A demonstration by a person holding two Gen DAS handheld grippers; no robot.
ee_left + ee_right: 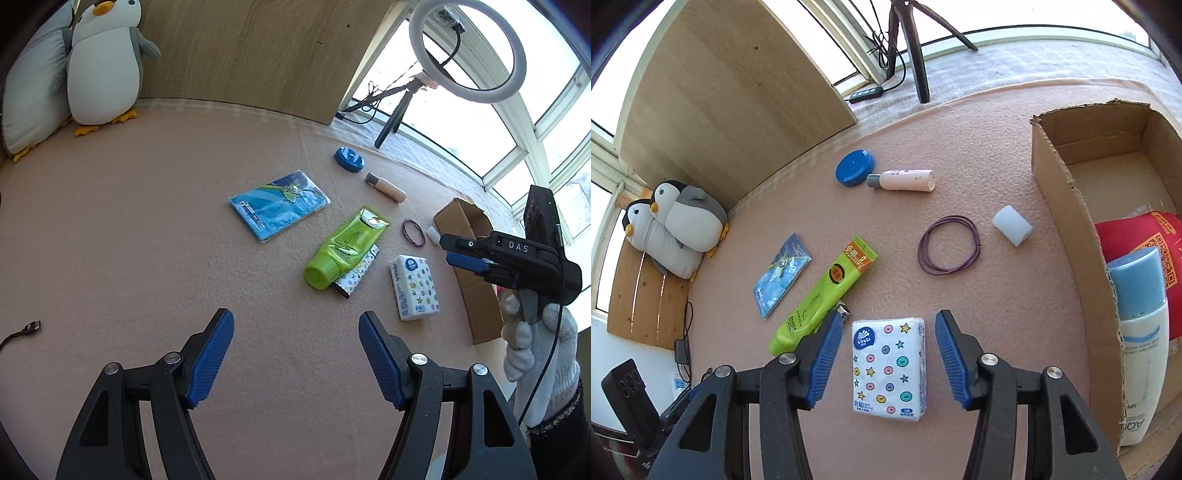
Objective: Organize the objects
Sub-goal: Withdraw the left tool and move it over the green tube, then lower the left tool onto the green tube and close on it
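Two grippers, both spread wide — my right gripper (889,354) hangs over the tissue pack (889,369), fingers either side, not touching it. My left gripper (296,356) hovers empty above the pink mat (129,240). The green tube (823,299) lies just left of the pack; the cardboard box (1067,236) sits right

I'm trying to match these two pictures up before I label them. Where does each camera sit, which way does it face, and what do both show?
Left wrist view: sits behind the open left gripper, looking across the mat at the right gripper and gloved hand.
Right wrist view: sits behind the open right gripper, looking down at the tissue pack, with the cardboard box to its right.
Shared: tissue pack, green tube, purple ring, box.
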